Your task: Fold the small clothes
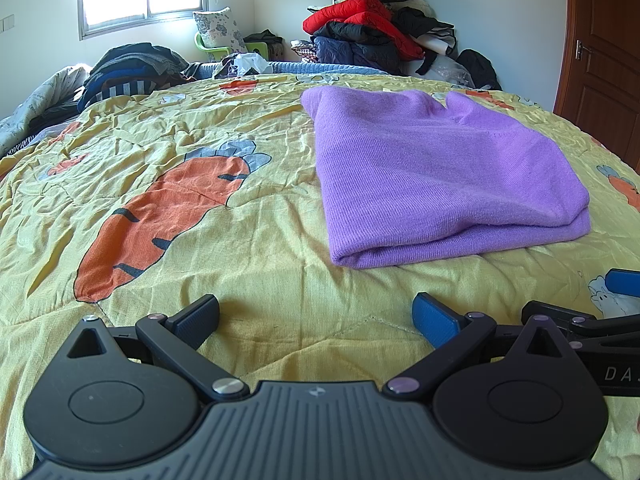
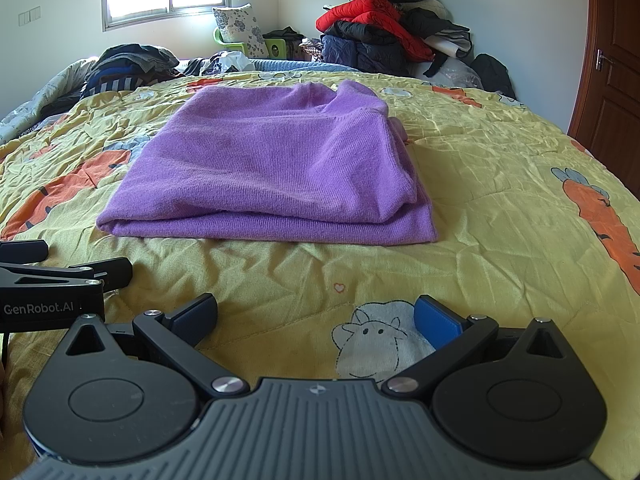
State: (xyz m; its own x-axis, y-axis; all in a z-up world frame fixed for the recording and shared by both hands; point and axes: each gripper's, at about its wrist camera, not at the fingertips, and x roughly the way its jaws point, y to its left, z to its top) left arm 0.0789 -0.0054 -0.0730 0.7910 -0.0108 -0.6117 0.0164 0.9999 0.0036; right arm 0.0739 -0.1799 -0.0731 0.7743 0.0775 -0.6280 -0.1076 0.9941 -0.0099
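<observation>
Right wrist view, folded purple sweater [image 2: 276,168] ahead of splayed right tongs [image 2: 316,320]

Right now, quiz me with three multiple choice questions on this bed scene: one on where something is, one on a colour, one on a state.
1. Where does the purple sweater lie?
A. on the yellow quilt
B. on the clothes pile in the corner
C. on the floor

2. What colour is the brightest jacket in the corner pile?
A. green
B. red
C. white

3. How do the left tongs and right tongs stand?
A. both shut on the sweater
B. one open, one shut
C. both open, holding nothing

Answers: 1 A, the sweater rests folded on the quilt. 2 B, a red jacket lies near the top. 3 C, each pair's pads stand wide apart over bare quilt.
</observation>
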